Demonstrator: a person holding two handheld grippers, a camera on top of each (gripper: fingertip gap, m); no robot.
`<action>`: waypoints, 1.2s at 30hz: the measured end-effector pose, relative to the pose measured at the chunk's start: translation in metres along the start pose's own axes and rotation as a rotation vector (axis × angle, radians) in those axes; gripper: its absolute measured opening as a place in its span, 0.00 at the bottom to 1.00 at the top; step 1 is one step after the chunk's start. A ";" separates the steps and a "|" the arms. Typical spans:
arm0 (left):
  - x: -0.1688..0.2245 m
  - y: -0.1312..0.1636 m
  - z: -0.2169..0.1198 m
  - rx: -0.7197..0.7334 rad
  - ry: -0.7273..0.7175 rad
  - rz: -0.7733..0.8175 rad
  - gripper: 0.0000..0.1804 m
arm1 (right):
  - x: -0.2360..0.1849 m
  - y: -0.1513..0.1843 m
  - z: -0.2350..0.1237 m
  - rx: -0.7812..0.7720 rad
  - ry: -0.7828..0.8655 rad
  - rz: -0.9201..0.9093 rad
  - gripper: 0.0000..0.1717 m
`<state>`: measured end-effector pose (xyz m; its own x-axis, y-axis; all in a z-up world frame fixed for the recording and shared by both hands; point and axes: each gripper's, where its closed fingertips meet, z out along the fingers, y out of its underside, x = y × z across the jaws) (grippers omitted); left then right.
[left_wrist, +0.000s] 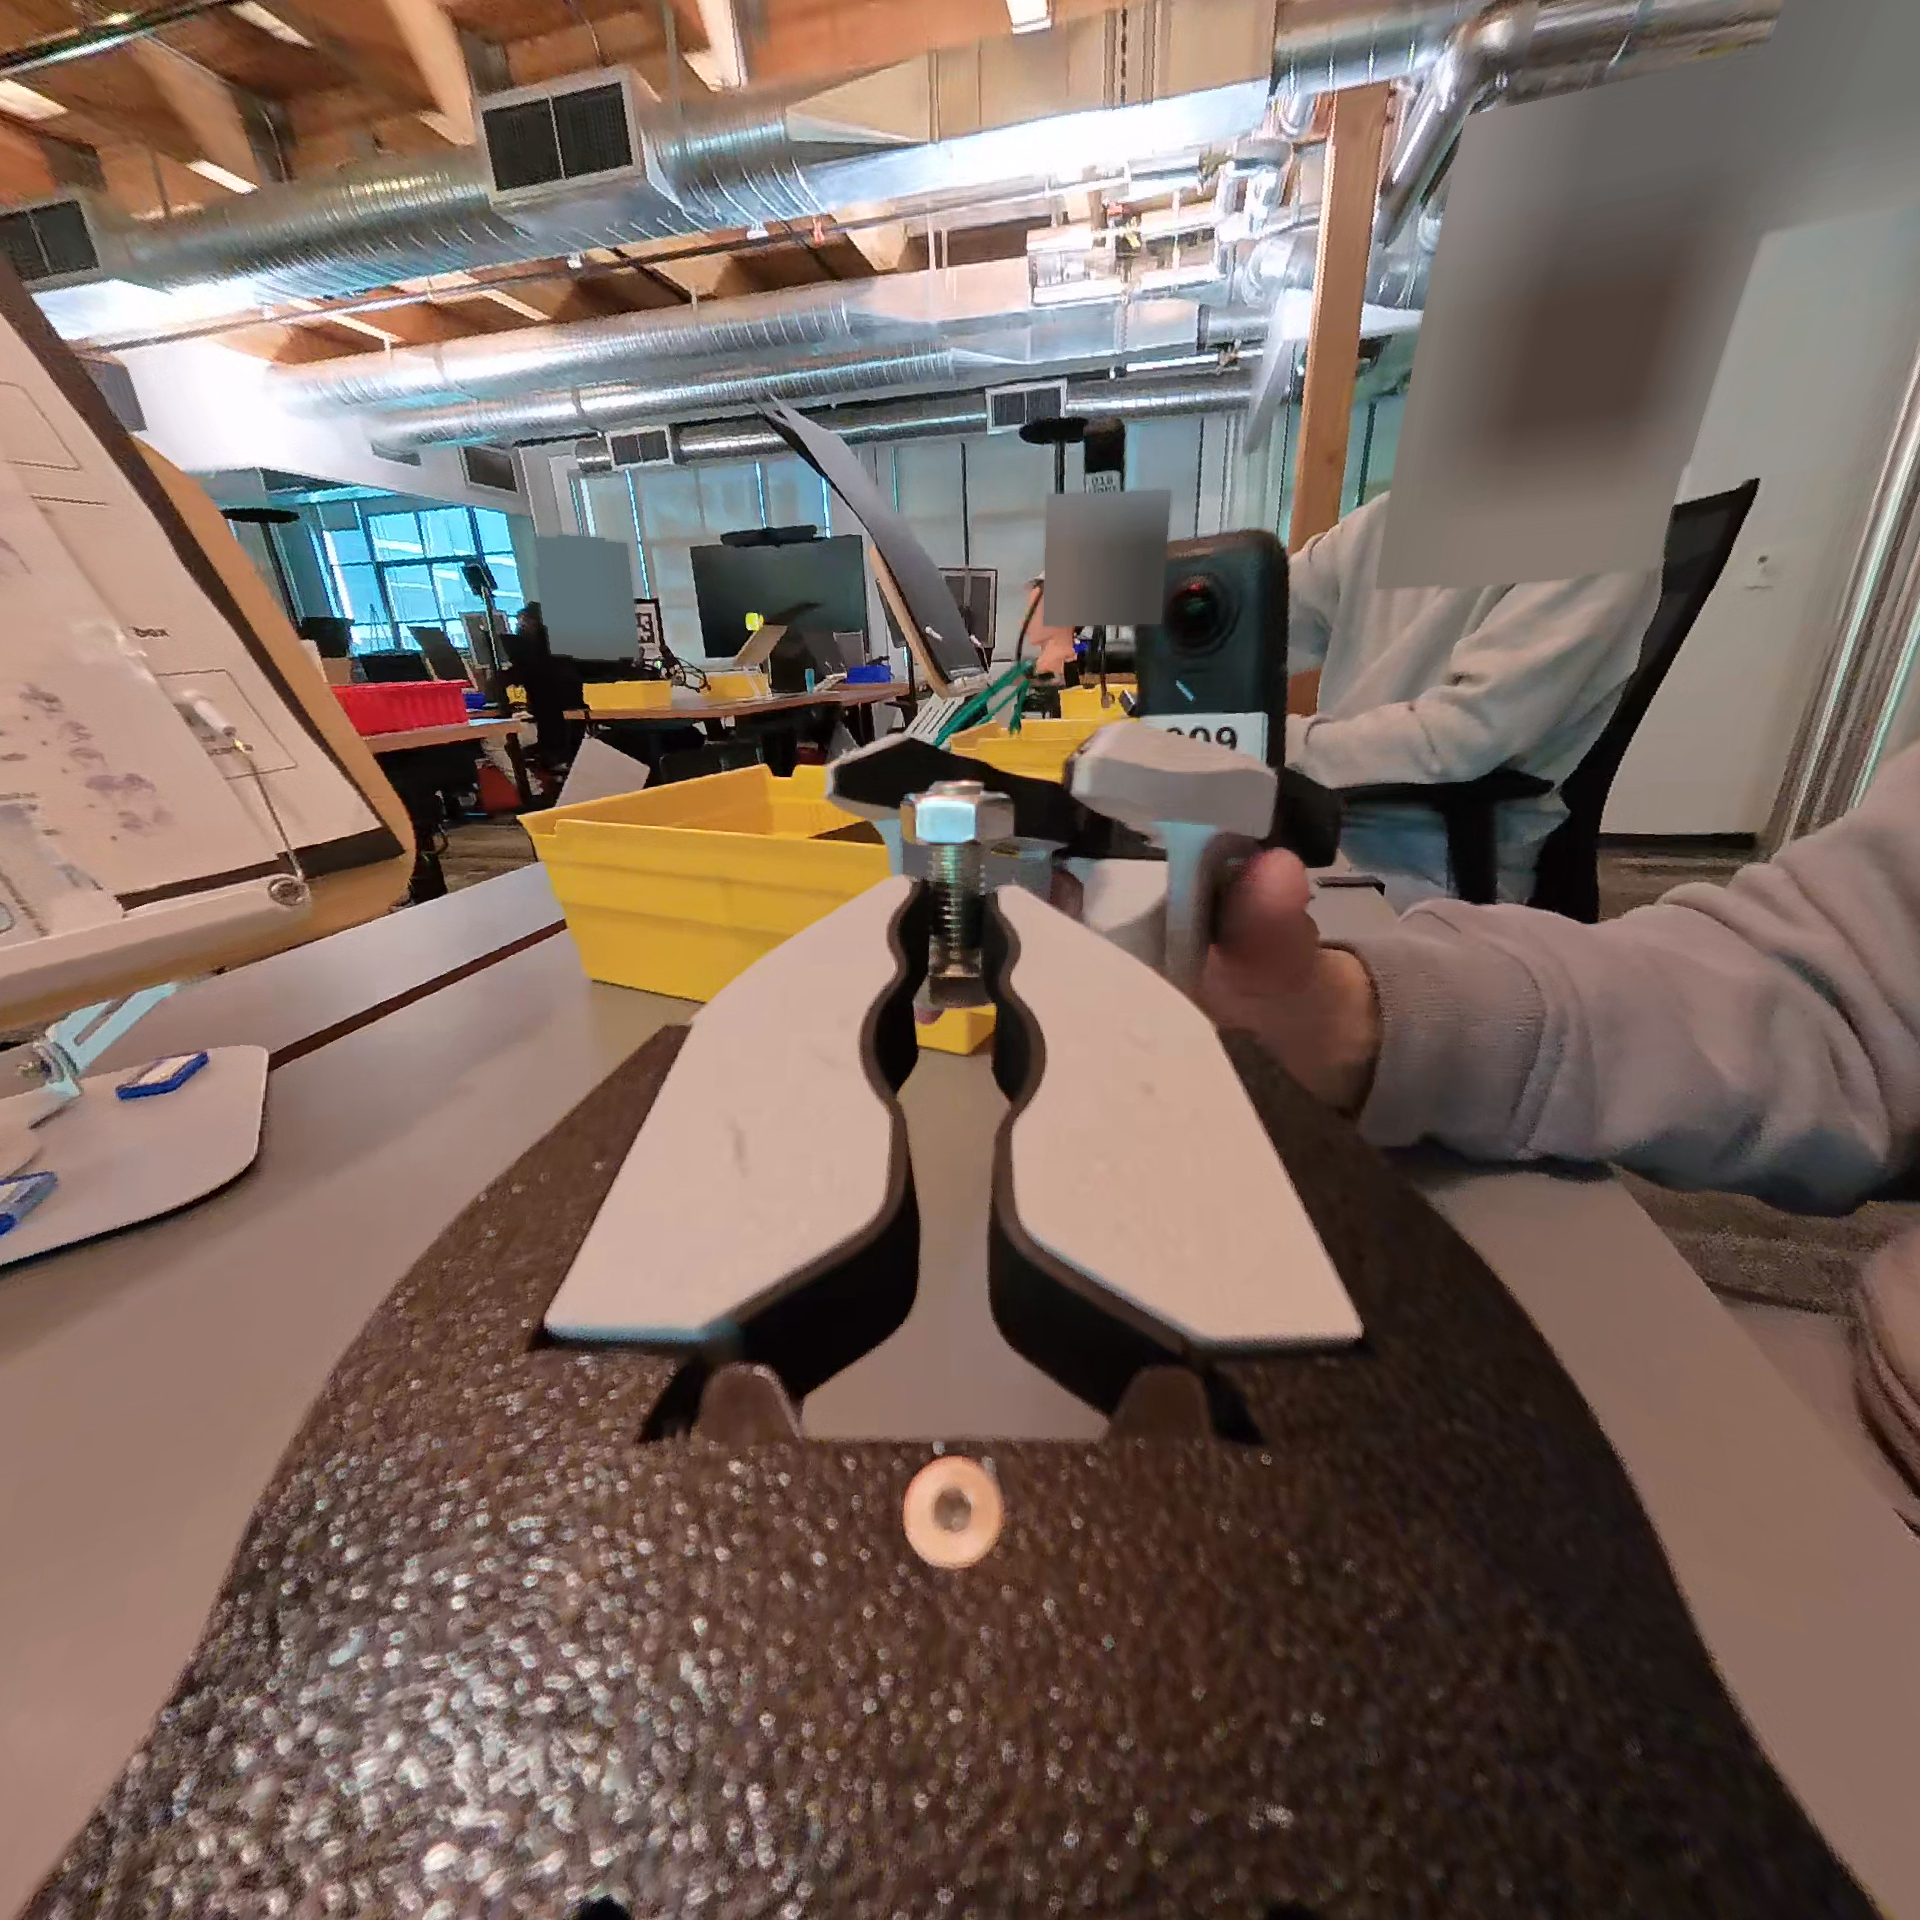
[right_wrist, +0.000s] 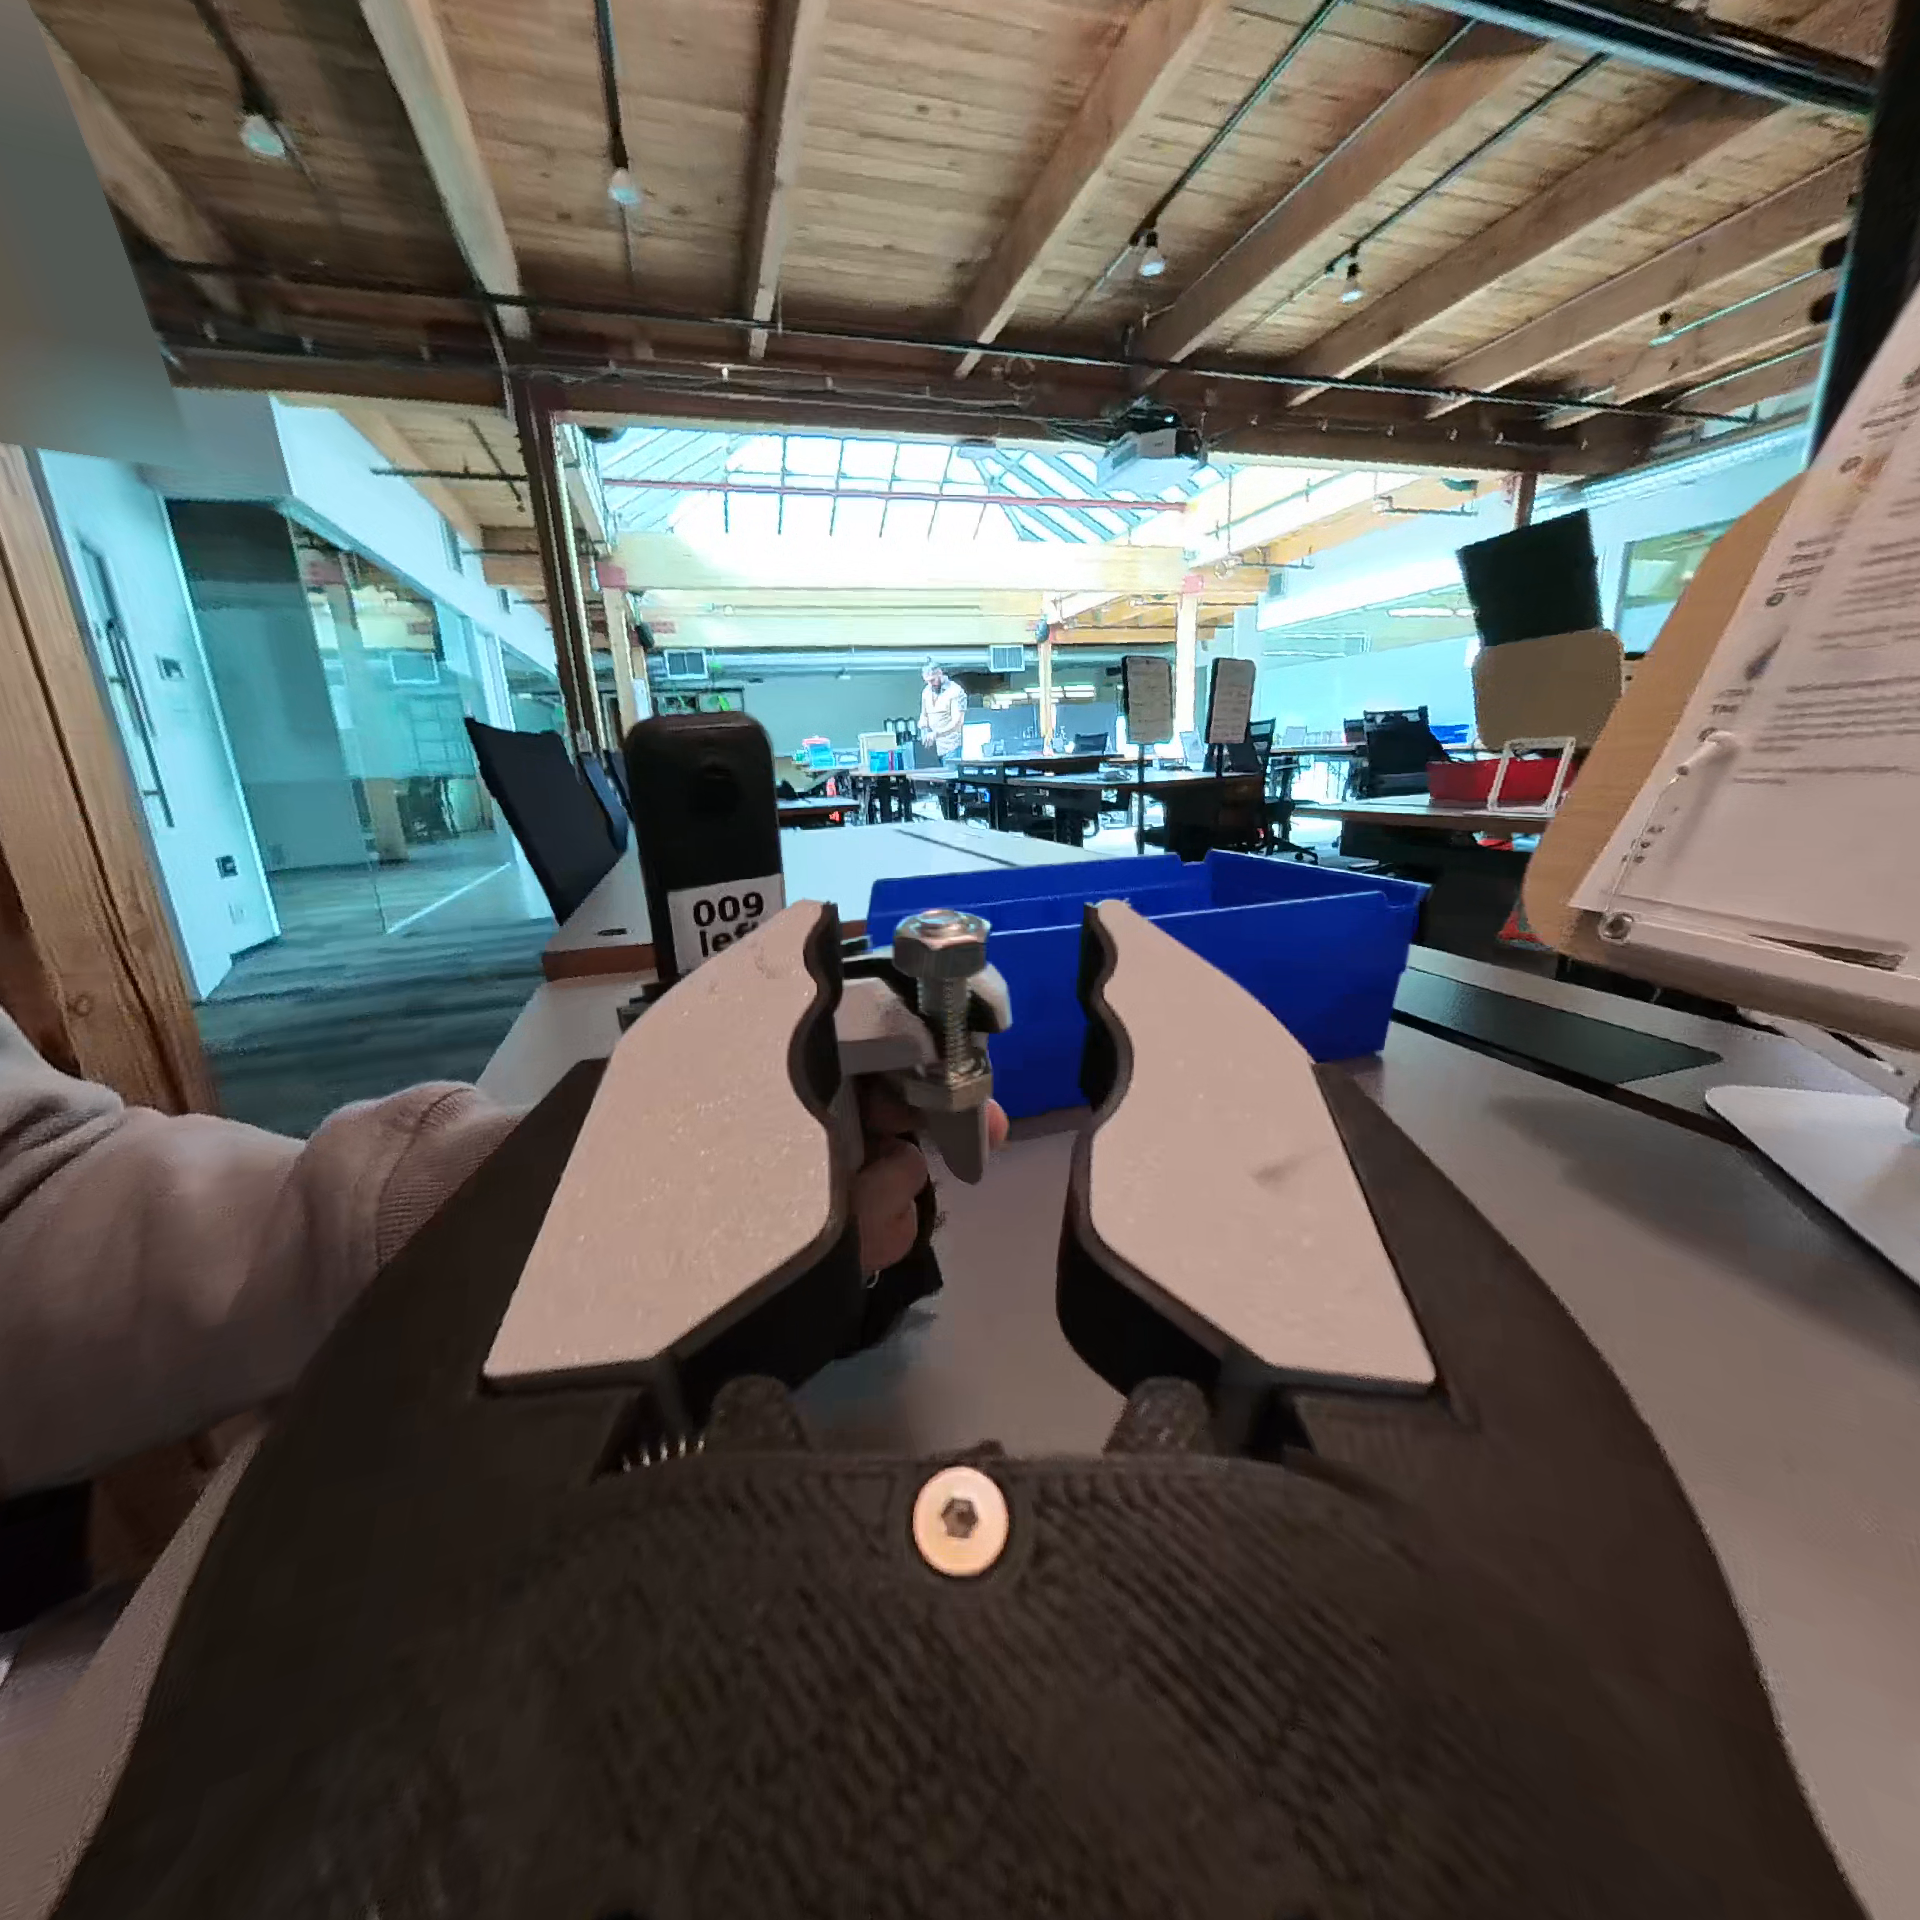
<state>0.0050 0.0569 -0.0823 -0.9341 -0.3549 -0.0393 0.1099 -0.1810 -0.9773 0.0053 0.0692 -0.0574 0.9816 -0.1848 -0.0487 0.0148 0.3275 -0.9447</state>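
My left gripper (left_wrist: 951, 914) is shut on the threaded shaft of a silver bolt (left_wrist: 954, 914), which it holds upright above the grey table (left_wrist: 416, 997). A hex nut (left_wrist: 956, 816) sits at the bolt's top end. In the right wrist view the bolt (right_wrist: 951, 1023) and nut (right_wrist: 938, 948) stand between the fingers of my right gripper (right_wrist: 951, 966). The right gripper is open, with a gap between the nut and each pad. The right gripper also shows in the left wrist view (left_wrist: 1039, 774), just behind the nut, with a hand (left_wrist: 1278, 966) on its grip.
A yellow bin (left_wrist: 707, 862) stands on the table behind the bolt in the left wrist view. A blue bin (right_wrist: 1247, 935) stands behind it in the right wrist view. A document stand (left_wrist: 156, 675) is at the left, and a seated person (left_wrist: 1455, 675) beyond. Only a small space, under 4 cm, lies between the two pairs of fingers.
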 end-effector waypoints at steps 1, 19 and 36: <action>0.001 0.002 0.001 -0.010 -0.001 0.006 0.05 | -0.001 0.003 0.002 -0.019 0.004 -0.016 0.24; 0.000 0.004 0.003 -0.030 -0.034 0.034 0.05 | 0.006 0.006 0.003 -0.041 0.057 -0.020 0.19; -0.005 0.003 0.002 -0.031 -0.078 0.058 0.05 | 0.012 0.006 0.002 -0.031 0.078 0.024 0.21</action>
<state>0.0105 0.0559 -0.0849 -0.8971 -0.4345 -0.0804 0.1510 -0.1305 -0.9799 0.0172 0.0706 -0.0627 0.9638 -0.2489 -0.0953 -0.0157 0.3039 -0.9526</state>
